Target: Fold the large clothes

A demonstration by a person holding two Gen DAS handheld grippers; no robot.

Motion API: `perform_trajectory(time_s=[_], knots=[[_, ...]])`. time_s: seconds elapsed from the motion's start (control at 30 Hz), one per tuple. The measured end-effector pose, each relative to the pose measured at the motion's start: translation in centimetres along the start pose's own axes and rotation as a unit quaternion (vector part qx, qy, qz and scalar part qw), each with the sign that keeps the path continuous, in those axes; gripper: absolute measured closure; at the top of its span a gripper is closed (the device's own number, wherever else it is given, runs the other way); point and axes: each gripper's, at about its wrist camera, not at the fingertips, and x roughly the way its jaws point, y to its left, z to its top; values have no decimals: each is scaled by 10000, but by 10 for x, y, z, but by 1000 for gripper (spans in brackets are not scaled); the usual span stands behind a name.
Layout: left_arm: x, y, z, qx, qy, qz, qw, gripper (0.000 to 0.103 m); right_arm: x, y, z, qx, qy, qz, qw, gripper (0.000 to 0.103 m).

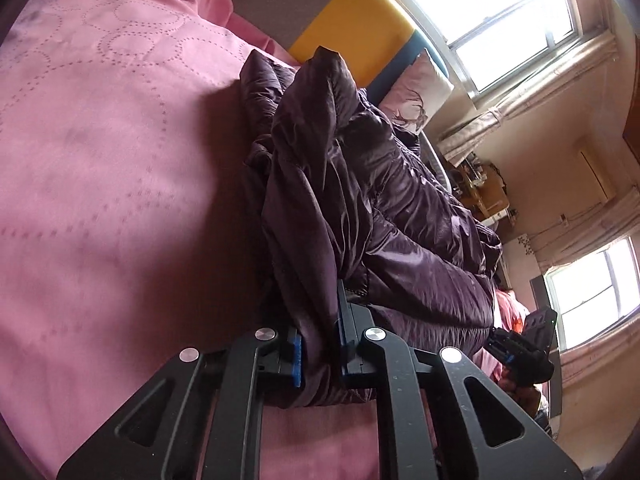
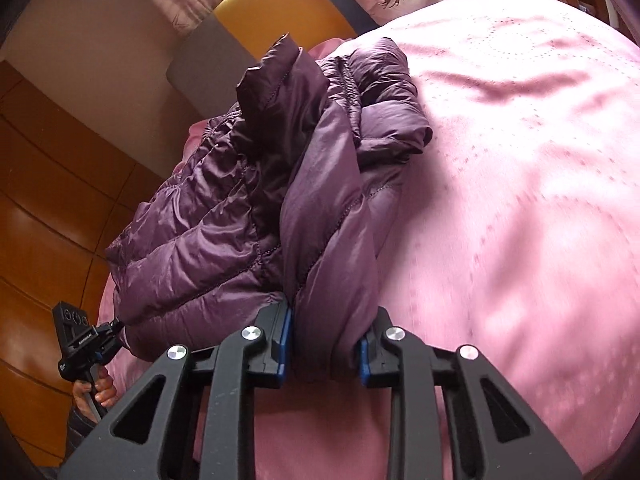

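A dark purple quilted puffer jacket (image 1: 400, 208) lies bunched on the pink bedspread (image 1: 120, 160). My left gripper (image 1: 320, 344) is shut on a thick fold of the jacket's edge, which fills the gap between the blue pads (image 1: 297, 356). In the right wrist view the same jacket (image 2: 224, 216) shows its zipper and collar end toward the headboard. My right gripper (image 2: 325, 344) is shut on another bunched fold of the jacket, with both blue pads (image 2: 285, 336) against the fabric. A hand (image 2: 100, 392) holds the other gripper's handle at the lower left there.
The pink bedspread (image 2: 520, 200) stretches wide to the right of the jacket. A yellow and blue headboard (image 1: 360, 32) and a pillow (image 1: 416, 92) stand at the far end. Wooden wardrobe panels (image 2: 48, 200) border one side, windows (image 1: 500, 20) the other.
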Motion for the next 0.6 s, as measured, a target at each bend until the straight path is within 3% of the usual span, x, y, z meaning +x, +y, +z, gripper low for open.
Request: perform_trajectory(time_s=[0.23,0.3,0.37,0.43,0.53,0.57,0.6], knots=[[-42,1,-55,22,279,-156,9995,92,-36,13,-57,-391,354,-66,9986,80],[-52,-3,-70,156,303,-32,9994,92,-47,19,-70,-627,466,-119,9969,80],[-63,-8,-83,303,338,164,9988,90,-54,26,-73,-864,496,-264,9947,73],[-67,-16,-84,486,259,479,9973,87,-61,32,-66,-1029,346,-458,9930,57],[-72,-29,-75,795,-54,888,9929,47,-68,38,-47,-1110,-132,-580,9920,38],[-76,-31,-70,839,-231,889,9922,33,-69,40,-42,-1147,-244,-639,9910,37],[-79,-32,-67,848,-344,871,9920,32,-66,42,-35,-1195,-323,-698,9899,37]])
